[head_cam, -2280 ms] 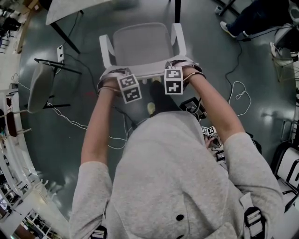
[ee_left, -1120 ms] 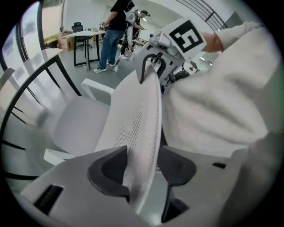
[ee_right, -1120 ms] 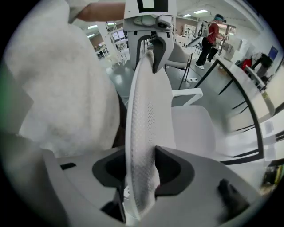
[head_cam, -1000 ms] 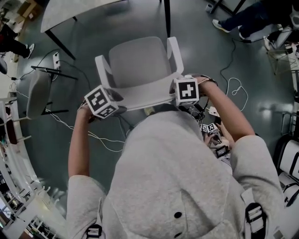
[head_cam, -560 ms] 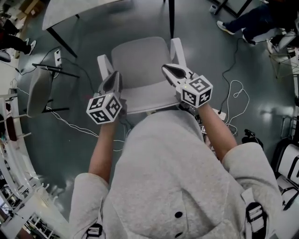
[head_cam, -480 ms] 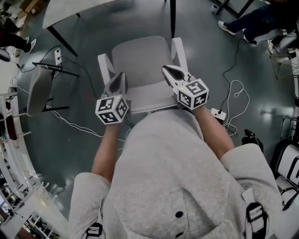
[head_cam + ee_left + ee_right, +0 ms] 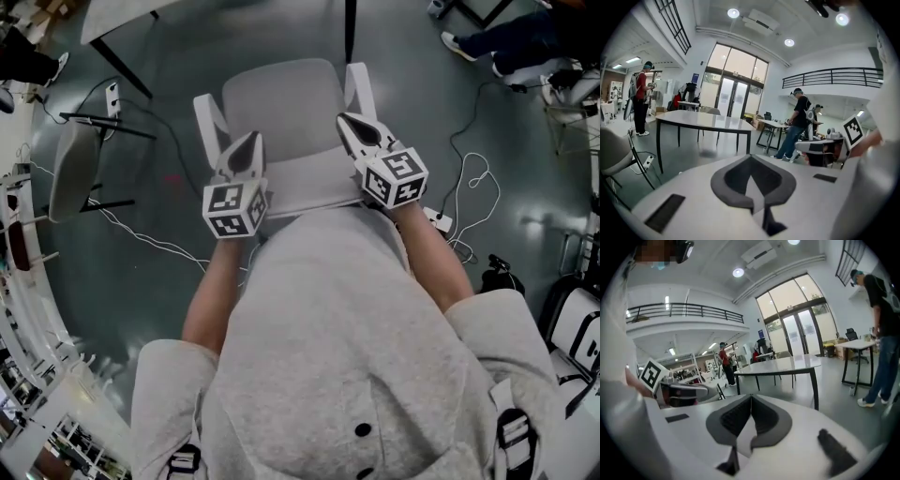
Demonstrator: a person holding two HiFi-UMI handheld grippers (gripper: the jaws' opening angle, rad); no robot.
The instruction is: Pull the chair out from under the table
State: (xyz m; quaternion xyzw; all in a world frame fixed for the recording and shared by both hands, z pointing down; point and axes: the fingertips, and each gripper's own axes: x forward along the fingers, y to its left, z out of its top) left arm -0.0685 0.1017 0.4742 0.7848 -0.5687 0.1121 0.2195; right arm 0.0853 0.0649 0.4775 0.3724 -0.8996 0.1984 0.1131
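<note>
The light grey chair point(image 7: 279, 112) with white armrests stands on the dark floor just in front of me, clear of the white table point(image 7: 117, 16) at the top. Both grippers hover above the chair's backrest and point forward over the seat, touching nothing. My left gripper point(image 7: 253, 139) is shut and empty; its jaws meet tip to tip point(image 7: 750, 157). My right gripper point(image 7: 344, 119) is likewise shut and empty point(image 7: 751, 396). Each gripper view looks level across the room at the table point(image 7: 703, 123) point(image 7: 783, 365); the chair is hidden in both.
A second grey chair point(image 7: 70, 173) stands at the left. Cables point(image 7: 141, 239) and a power strip point(image 7: 436, 221) lie on the floor on both sides. A black table leg point(image 7: 350, 28) rises behind the chair. People stand in the background point(image 7: 799, 119).
Both grippers let go of the chair's backrest, swung out to its sides, then turned to point forward above it and their jaws closed empty. The chair now stands farther from the table.
</note>
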